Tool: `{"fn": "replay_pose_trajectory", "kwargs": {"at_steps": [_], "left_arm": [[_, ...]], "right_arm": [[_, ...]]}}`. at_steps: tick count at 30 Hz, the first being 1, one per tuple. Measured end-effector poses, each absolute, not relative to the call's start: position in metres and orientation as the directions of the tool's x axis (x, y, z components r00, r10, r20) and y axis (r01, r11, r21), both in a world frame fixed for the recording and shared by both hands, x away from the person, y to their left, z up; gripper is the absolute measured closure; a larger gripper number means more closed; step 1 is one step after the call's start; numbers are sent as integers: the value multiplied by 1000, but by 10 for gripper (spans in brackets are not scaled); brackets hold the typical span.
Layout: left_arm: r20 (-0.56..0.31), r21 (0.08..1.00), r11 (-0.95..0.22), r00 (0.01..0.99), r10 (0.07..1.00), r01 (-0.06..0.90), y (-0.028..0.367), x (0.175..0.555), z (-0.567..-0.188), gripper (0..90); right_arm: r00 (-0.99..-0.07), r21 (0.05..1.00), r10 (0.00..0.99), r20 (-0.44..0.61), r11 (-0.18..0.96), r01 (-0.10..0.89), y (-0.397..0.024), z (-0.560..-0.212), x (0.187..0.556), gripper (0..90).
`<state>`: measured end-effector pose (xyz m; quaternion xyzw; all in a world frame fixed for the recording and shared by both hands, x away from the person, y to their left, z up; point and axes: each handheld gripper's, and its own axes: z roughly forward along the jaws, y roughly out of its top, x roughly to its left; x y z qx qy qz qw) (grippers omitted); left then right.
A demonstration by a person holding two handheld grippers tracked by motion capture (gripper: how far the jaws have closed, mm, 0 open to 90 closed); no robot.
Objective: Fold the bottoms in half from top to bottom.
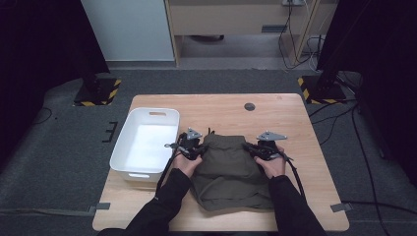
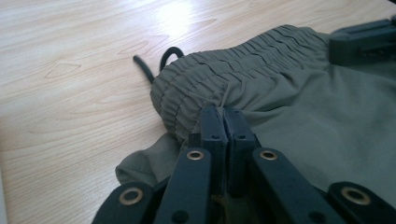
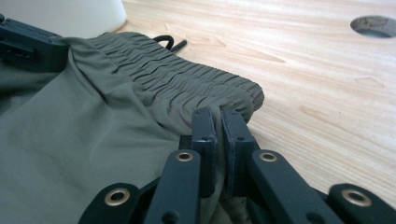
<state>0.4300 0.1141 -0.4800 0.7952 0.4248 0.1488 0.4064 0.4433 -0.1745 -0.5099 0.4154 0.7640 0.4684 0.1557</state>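
While both hands rest on the wooden table [image 1: 295,105], each one holds its tool at an opposite end of the elastic waistband of a pair of olive-green shorts [image 1: 231,169]. These shorts lie flat near the middle of the table, waistband toward the far edge, legs toward the person.

Seen from above, the left gripper [image 1: 196,145] sits at the waistband's left corner and the right gripper [image 1: 254,147] at its right corner — the garment spans the gap between them.

From the left gripper view, the left gripper's [image 2: 224,112] jaws are pressed together, with a fold of the olive fabric pinched between them just below the gathered waistband [image 2: 224,74]. A black drawstring [image 2: 156,63] curls out from the band onto the bare wood beyond it. The other gripper's dark body shows at the far end of the band.

From the right gripper view, the right gripper [image 3: 217,114] is likewise clamped — its jaws close on the cloth right at the rounded end of the waistband [image 3: 187,88], fabric bunching up between them.

A white plastic bin [image 1: 142,140] stands on the table to the left of the shorts, just beside the left hand [image 1: 186,164]. A small round hole [image 1: 250,106] in the tabletop lies beyond the shorts, well apart from them.
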Motion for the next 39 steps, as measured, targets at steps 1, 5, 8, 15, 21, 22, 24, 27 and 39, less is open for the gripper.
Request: {"fn": "replay_pose_trajectory", "kwargs": {"at_steps": [1,5,8,15,21,22,24,27,39], "left_arm": [[-103,777,-315,604,790,544,114,427,-477,885],[-103,799,-318,638,764,510,119,412,-466,886],[-111,815,-312,660,743,488,124,398,-459,886],[-111,815,-348,713,692,464,127,362,-459,881],[-122,796,-379,738,663,472,124,342,-468,862],[-127,792,-383,741,659,476,123,339,-470,856],[-131,781,-397,748,651,483,121,334,-476,836],[-138,767,-411,752,644,493,118,330,-484,808],[-192,813,-280,690,698,510,131,339,-467,591]], "right_arm": [[-610,848,778,153,214,484,-175,-508,442,862],[-628,871,764,151,197,449,-180,-498,435,864],[-656,889,742,139,198,413,-183,-488,426,864],[-704,898,695,146,205,388,-191,-481,396,862],[-727,886,669,152,234,400,-197,-488,375,854],[-727,880,668,159,237,410,-198,-490,373,851],[-726,868,667,168,249,430,-200,-495,369,843],[-724,841,668,173,282,462,-199,-504,366,806],[-689,865,700,187,216,454,-194,-490,381,465]]}}
